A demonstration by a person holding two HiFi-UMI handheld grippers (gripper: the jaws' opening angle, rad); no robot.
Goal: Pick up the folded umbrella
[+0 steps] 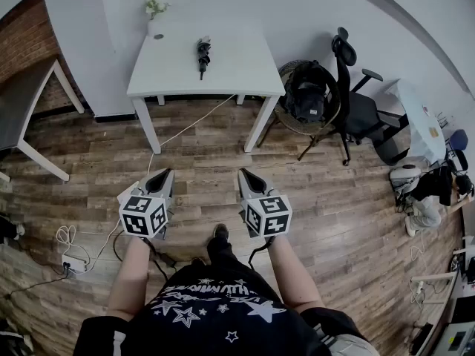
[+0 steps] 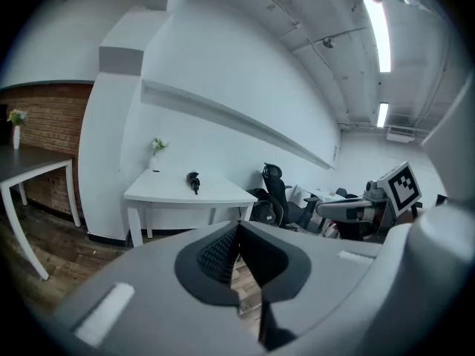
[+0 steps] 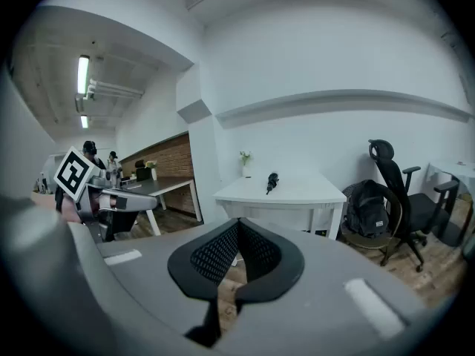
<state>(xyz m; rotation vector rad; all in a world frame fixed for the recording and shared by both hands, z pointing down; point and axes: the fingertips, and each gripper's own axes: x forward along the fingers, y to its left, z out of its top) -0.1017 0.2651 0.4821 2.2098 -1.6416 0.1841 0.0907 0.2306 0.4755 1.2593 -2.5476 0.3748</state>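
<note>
Both claws were held out low in front of the person, over the wooden floor (image 1: 200,162) and well short of the counter (image 1: 237,73).

- left claw (image 1: 166,172): jaws pressed together, pads meeting at the tip, nothing between them. Its own view confirmed it.
- right claw (image 1: 243,172): same, jaws pressed together and empty. Its own view showed the tips meeting.
- Both pointed forward and slightly down, side by side, marker cubes toward the person.

The folded umbrella (image 1: 202,54) lay on the white counter top, roughly mid-surface and a bit toward the back. It was black and lay lengthwise away from the person. Neither claw touched it; both were well apart from it. It also showed small in the left gripper view (image 2: 194,182) and the right gripper view (image 3: 272,182).

Other stuff:
- a white vase (image 1: 154,22) with flowers stood at the counter's back left corner, apart from the umbrella
- a black backpack (image 1: 306,99) sat on a round chair just right of the counter
- a black office chair (image 1: 360,106) stood beside that
- a second table (image 1: 26,106) stood at far left against the brick wall (image 1: 26,32)
- a white cable (image 1: 185,128) ran from under the counter across the floor
</note>
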